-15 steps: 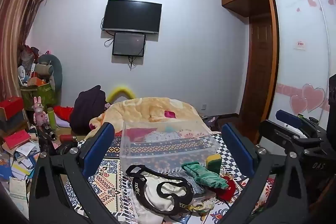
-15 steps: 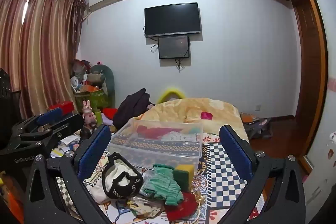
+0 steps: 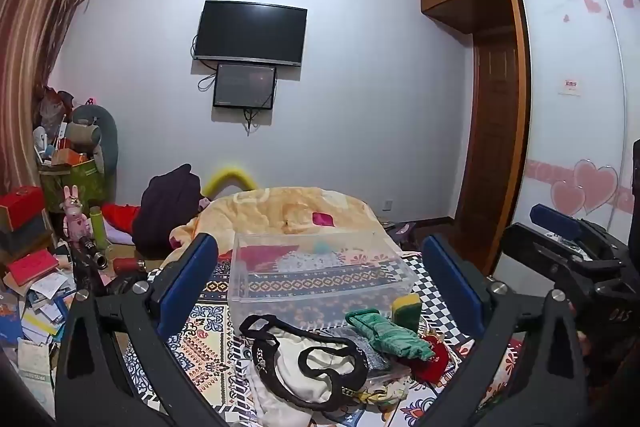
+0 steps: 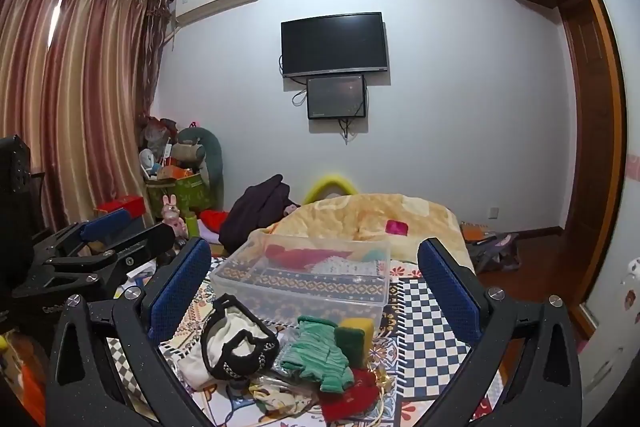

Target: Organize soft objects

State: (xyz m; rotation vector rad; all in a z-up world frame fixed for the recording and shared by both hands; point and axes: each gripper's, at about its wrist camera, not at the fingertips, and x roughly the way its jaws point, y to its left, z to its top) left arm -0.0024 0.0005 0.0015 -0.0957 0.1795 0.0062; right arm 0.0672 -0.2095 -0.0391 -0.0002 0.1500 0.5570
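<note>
A pile of soft things lies on the patterned bedspread (image 3: 208, 343): a white garment with black trim (image 3: 308, 367), a green cloth (image 3: 384, 335), a yellow-green sponge (image 3: 406, 309) and a red item (image 3: 434, 357). The same garment (image 4: 236, 343), green cloth (image 4: 320, 355) and sponge (image 4: 354, 337) show in the right wrist view. Behind them stands a clear plastic box (image 3: 320, 275) holding some fabric, also in the right wrist view (image 4: 304, 275). My left gripper (image 3: 320, 279) and right gripper (image 4: 316, 275) are open, empty, above and short of the pile.
A yellow blanket (image 3: 280, 211) lies beyond the box. Cluttered books, boxes and toys (image 3: 36, 259) fill the left floor. A wardrobe (image 3: 576, 131) stands on the right. The other gripper shows at the right edge (image 3: 568, 251) and at the left edge (image 4: 80, 255).
</note>
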